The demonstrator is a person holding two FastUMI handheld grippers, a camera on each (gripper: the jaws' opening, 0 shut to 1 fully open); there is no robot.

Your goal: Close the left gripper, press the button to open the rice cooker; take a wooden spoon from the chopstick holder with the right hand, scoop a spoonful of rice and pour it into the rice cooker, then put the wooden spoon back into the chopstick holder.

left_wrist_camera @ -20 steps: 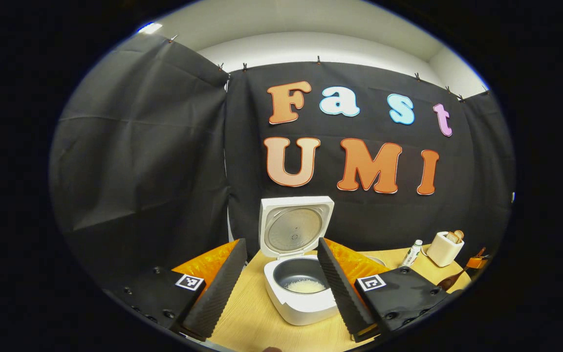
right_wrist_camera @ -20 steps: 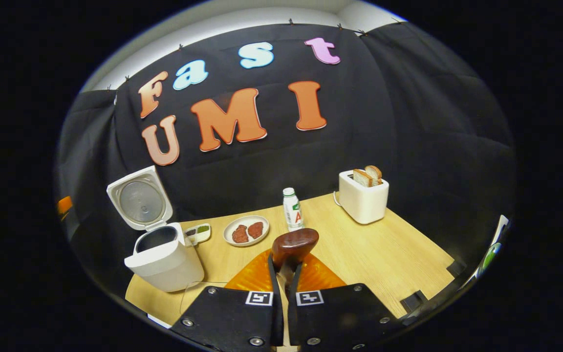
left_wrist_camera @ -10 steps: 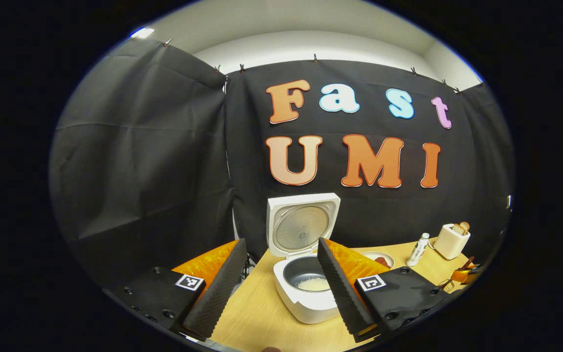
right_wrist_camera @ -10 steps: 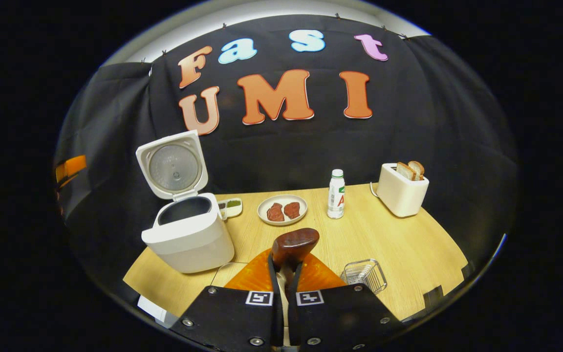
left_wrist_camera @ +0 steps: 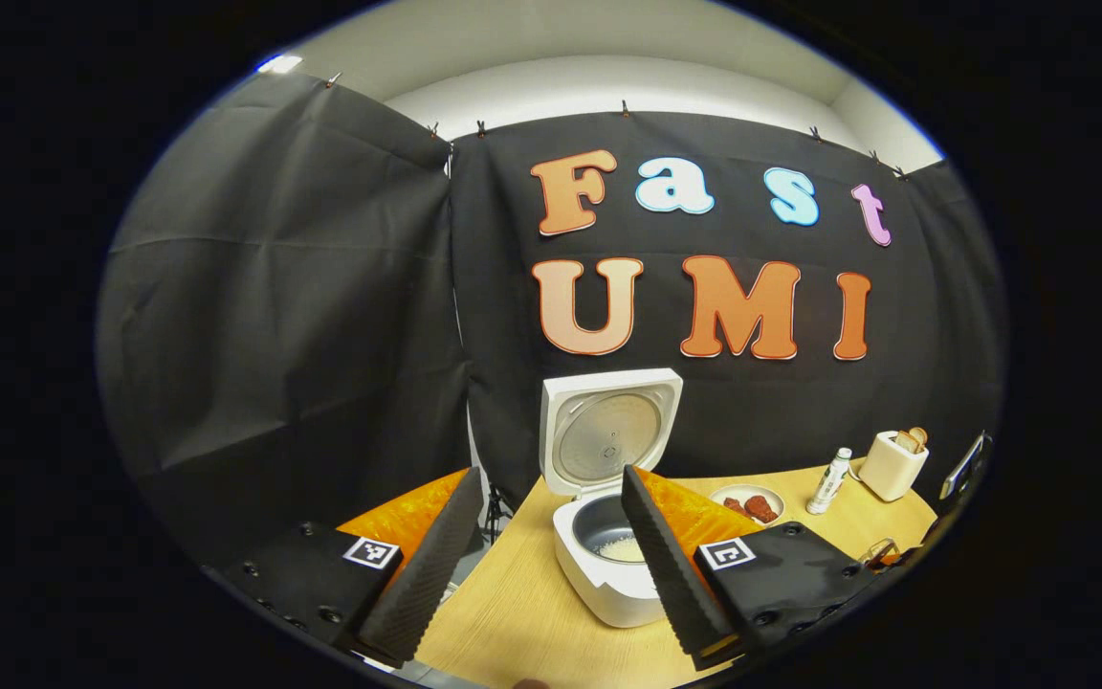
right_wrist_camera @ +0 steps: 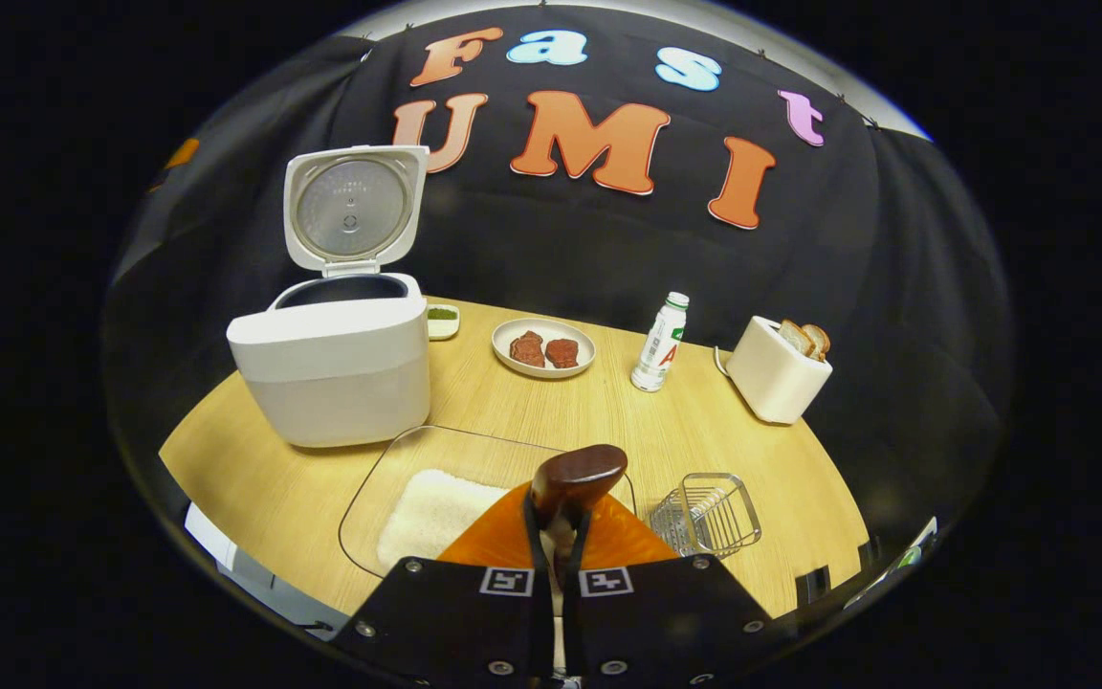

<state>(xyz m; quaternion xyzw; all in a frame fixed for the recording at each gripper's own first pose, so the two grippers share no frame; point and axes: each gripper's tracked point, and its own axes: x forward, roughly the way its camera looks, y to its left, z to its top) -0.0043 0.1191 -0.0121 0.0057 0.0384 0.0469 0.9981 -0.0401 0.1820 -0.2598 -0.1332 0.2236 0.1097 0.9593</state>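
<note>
- rice cooker [right_wrist_camera: 331, 368] sits near the table's [right_wrist_camera: 761, 459] left edge, lid up, some rice in the pot
- glass tray of rice [right_wrist_camera: 431, 502] at the front edge
- right gripper [right_wrist_camera: 559, 536] fingers clamped tight on the wooden spoon [right_wrist_camera: 575, 474]
- wire chopstick holder [right_wrist_camera: 709, 512] front-right
- left gripper [left_wrist_camera: 541, 565] fingers spread wide, holding nothing

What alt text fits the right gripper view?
The right gripper holds a wooden spoon above a glass tray of rice, beside a wire holder. Behind stands the rice cooker, lid open.
</note>
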